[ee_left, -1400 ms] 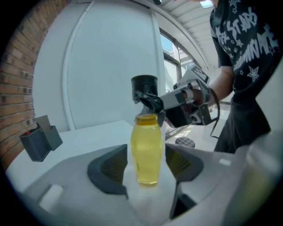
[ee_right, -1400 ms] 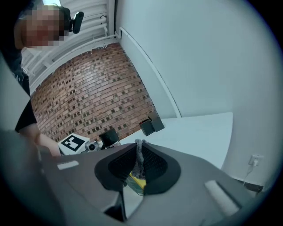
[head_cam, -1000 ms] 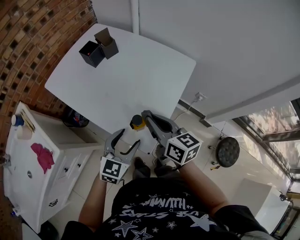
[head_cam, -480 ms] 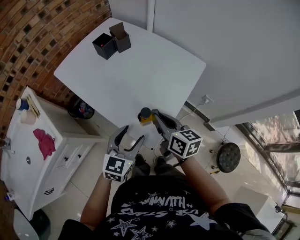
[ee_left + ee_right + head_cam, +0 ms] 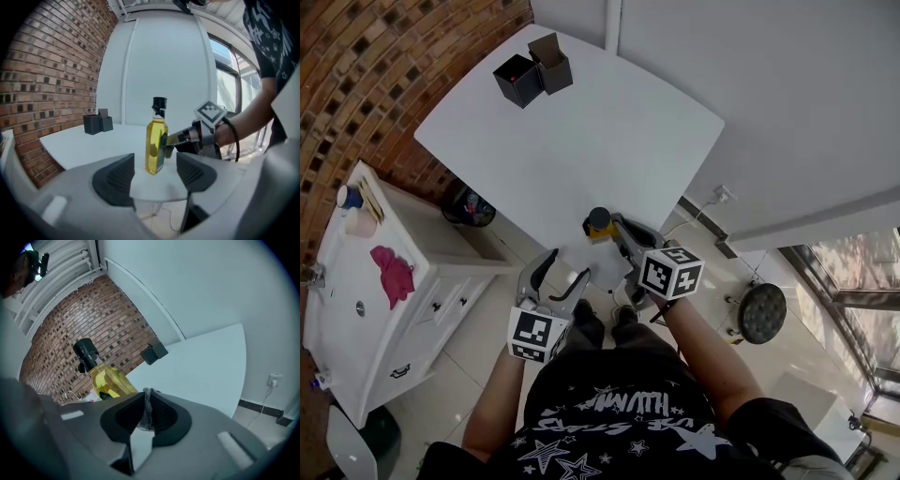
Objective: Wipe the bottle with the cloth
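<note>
Left gripper (image 5: 565, 268) released, jaws apart; bottle (image 5: 156, 143) upright on white table (image 5: 581, 141) ahead. Right gripper (image 5: 146, 398) clenched on cloth (image 5: 148, 414) beside bottle

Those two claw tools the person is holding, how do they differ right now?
The left gripper has its jaws apart with nothing in them; the right gripper has its jaws shut on a thin grey cloth. The left gripper sits back from the bottle, by the near corner of the table; the right gripper is close beside the bottle. Both are the same kind of grey two-jaw tool.
</note>
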The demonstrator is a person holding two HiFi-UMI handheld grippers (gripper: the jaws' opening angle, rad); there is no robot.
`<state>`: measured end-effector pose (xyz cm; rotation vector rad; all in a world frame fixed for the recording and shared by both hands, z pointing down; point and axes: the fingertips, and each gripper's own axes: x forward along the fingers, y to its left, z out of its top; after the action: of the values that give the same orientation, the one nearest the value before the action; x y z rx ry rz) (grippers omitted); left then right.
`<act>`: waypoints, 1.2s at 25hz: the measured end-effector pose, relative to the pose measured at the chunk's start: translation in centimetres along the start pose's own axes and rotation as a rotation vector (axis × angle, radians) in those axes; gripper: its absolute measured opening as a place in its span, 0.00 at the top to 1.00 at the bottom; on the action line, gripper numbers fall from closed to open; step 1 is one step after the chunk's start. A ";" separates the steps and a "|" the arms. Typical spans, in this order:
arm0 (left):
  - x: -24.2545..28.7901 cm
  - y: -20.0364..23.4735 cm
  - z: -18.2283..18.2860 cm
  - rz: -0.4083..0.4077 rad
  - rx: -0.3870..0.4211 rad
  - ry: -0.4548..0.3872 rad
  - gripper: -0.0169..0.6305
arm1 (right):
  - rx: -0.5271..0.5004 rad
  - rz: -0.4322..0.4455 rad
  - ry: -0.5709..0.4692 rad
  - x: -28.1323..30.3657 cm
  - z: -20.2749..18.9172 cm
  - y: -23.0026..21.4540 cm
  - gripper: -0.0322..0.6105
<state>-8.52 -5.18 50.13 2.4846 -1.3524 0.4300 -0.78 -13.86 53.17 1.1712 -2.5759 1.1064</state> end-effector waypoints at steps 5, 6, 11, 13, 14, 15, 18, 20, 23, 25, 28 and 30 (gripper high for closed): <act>-0.4 0.6 0.1 0.018 -0.009 0.000 0.54 | 0.023 -0.011 0.024 0.6 -1.0 -0.8 0.89; -0.4 0.5 0.1 0.019 -0.013 0.002 0.54 | 0.024 -0.013 0.031 0.8 -1.2 -1.0 0.89; -0.2 -0.1 0.2 0.013 -0.012 0.003 0.54 | 0.019 -0.012 0.056 1.3 -1.7 -1.5 0.89; -0.2 -0.3 0.1 0.012 -0.012 0.005 0.54 | 0.015 -0.016 0.057 1.3 -1.7 -1.6 0.89; -0.1 -0.4 0.0 0.011 -0.011 0.007 0.54 | 0.012 -0.022 0.054 1.3 -1.6 -1.7 0.89; 0.0 -0.5 0.0 0.011 -0.010 0.009 0.54 | 0.010 -0.030 0.046 1.1 -1.5 -1.8 0.89; 0.7 -0.7 -0.2 0.049 0.010 0.019 0.54 | 0.015 -0.051 0.011 0.0 -0.7 -2.0 0.89; 1.4 -1.0 -0.9 0.108 0.018 0.055 0.54 | 0.015 -0.054 -0.014 -1.1 -0.1 -1.8 0.89; 3.3 -1.9 -2.4 0.179 0.028 0.158 0.54 | 0.002 -0.060 -0.042 -2.6 0.7 -1.8 0.89; 4.8 -2.7 -2.9 0.196 0.025 0.218 0.54 | -0.001 -0.062 -0.059 -3.4 1.3 -1.9 0.89; 6.4 -2.6 -2.4 0.263 -0.016 0.213 0.54 | -0.001 -0.063 -0.076 -4.6 1.9 -2.3 0.89; 7.1 -1.9 -1.8 0.335 -0.050 0.183 0.53 | -0.001 -0.063 -0.083 -5.3 2.1 -2.5 0.89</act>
<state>-3.48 -8.91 54.27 2.1208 -1.6806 0.6677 5.06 -13.14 51.13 1.3160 -2.5792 1.0654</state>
